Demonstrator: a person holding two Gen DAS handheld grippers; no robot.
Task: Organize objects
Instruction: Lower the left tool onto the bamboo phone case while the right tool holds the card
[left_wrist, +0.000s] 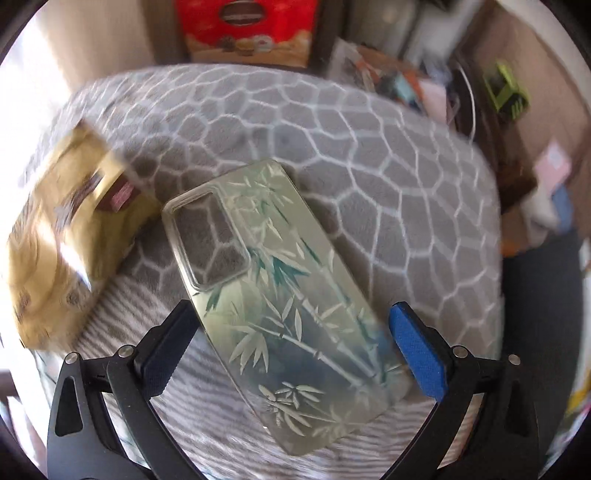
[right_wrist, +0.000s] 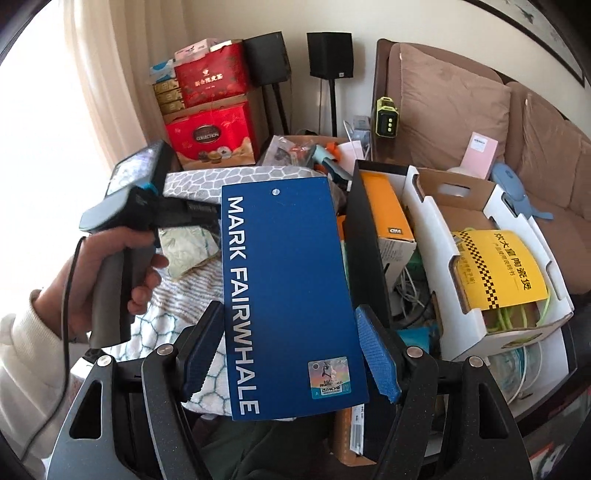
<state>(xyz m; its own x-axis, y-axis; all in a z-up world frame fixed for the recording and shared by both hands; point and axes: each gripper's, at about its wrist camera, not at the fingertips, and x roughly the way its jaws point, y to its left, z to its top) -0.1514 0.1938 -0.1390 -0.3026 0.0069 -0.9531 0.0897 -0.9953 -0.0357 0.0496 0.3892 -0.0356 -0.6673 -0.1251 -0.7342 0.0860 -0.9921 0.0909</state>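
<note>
A translucent phone case (left_wrist: 280, 295) printed with green bamboo lies flat on a grey honeycomb-patterned blanket (left_wrist: 332, 129). My left gripper (left_wrist: 291, 308) points down over the case's lower half. Its fingers stand wide on either side, with a small gap to each edge. In the right wrist view a hand (right_wrist: 110, 266) holds that gripper above the case (right_wrist: 188, 251). My right gripper (right_wrist: 290, 354) is shut on a blue card (right_wrist: 284, 277) lettered MARK FAIRWHALE. It grips the card by its long edges and holds it up in the air.
A shiny gold packet (left_wrist: 62, 236) lies on the blanket left of the case. Red gift boxes (right_wrist: 210, 136) are stacked behind. To the right are a black box (right_wrist: 365, 240), a white cardboard box (right_wrist: 436, 229) holding a yellow leaflet, tangled cables and a brown sofa (right_wrist: 461, 110).
</note>
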